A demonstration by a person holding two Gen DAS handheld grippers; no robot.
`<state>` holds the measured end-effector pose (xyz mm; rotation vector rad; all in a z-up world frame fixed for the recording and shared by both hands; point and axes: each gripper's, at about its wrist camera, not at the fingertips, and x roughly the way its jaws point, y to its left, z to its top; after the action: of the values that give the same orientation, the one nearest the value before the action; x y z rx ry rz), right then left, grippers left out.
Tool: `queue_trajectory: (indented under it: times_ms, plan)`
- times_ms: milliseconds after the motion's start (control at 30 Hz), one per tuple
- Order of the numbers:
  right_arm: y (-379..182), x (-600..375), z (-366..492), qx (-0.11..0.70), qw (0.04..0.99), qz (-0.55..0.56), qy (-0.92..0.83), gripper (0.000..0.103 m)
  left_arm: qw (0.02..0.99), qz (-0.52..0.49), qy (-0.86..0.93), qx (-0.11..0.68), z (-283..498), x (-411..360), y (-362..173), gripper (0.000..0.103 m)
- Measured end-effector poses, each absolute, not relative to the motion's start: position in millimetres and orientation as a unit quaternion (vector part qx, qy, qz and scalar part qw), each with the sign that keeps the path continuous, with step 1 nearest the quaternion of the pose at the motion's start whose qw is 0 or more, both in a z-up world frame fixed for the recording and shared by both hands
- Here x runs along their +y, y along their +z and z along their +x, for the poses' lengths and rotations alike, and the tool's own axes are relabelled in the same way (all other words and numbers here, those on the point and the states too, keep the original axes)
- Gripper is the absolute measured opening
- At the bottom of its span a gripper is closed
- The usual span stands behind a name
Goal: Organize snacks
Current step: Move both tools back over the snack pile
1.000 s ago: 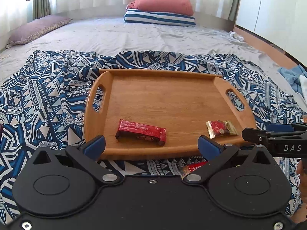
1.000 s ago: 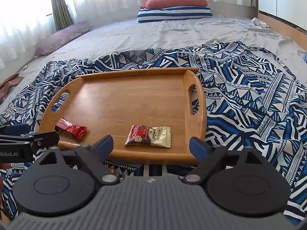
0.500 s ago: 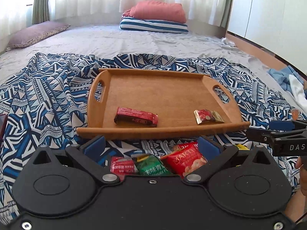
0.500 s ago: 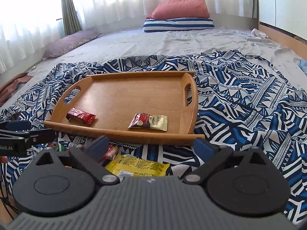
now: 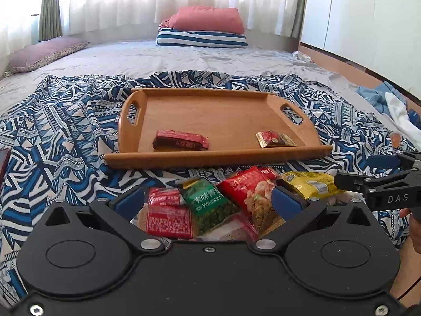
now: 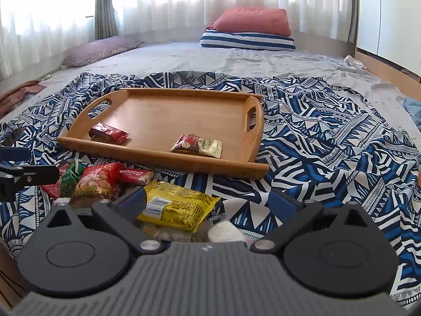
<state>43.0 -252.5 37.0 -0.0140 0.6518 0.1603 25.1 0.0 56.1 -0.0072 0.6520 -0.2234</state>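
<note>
A: Left claw (image 5: 208,200) spread wide, nothing pinched. Hanging right over the snack heap on the bed: red packet (image 5: 168,216), green wasabi pea bag (image 5: 210,205) and red peanut bag (image 5: 252,192) all sitting between the blue fingertips (image 5: 130,201), not squeezed.

B: Same over here. Right claw (image 6: 208,202) released, gaping as far as it goes, empty. Yellow packet (image 6: 179,205) lying between the fingers, nearer the left one, no pad pressing on it. Something white (image 6: 223,231) tucked just beside it, too hidden to tell what.

A: Yellow one just right of the peanut bag from this side. Other claw poking in at the right edge, a bit of hand behind it.

B: Further out: wooden tray (image 6: 252,168) flat on the blue patterned blanket (image 6: 329,144), just past the heap. Two snacks inside already, dark red bar (image 6: 109,133) toward the left handle, red and gold sachet (image 6: 197,144) toward the right one. Well apart from each other.

A: Yep, both near the front rim. Then plain grey bed sheet (image 5: 158,58), red pillow on a striped one (image 5: 202,38) at the far end, purple cushion (image 5: 44,52) off left, curtains behind.
</note>
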Motion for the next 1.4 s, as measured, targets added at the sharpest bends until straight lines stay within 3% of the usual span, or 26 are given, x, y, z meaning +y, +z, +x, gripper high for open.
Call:
queue_trajectory:
  times_ms: [867, 1100, 1300, 1400]
  plan:
    - [-1.3, -262.7, 29.8, 0.307, 0.950, -0.051, 0.012, 0.103, 0.948, 0.017, -0.110, 0.297, 3.6, -21.1, 23.6, 0.102]
    - [-8.0, -261.1, 28.8, 0.316, 0.948, -0.033, 0.020, 0.099, 0.944, 0.018, -0.113, 0.308, 1.7, -25.6, 15.1, 0.093]
    - [-10.6, -258.7, 26.6, 0.317, 0.948, -0.030, 0.024, 0.093, 0.940, 0.002, -0.119, 0.321, 3.1, -22.3, 12.3, 0.078]
    - [-10.8, -259.0, 26.5, 0.319, 0.947, -0.024, 0.024, 0.090, 0.938, -0.002, -0.121, 0.324, 3.5, -21.9, 11.2, 0.076]
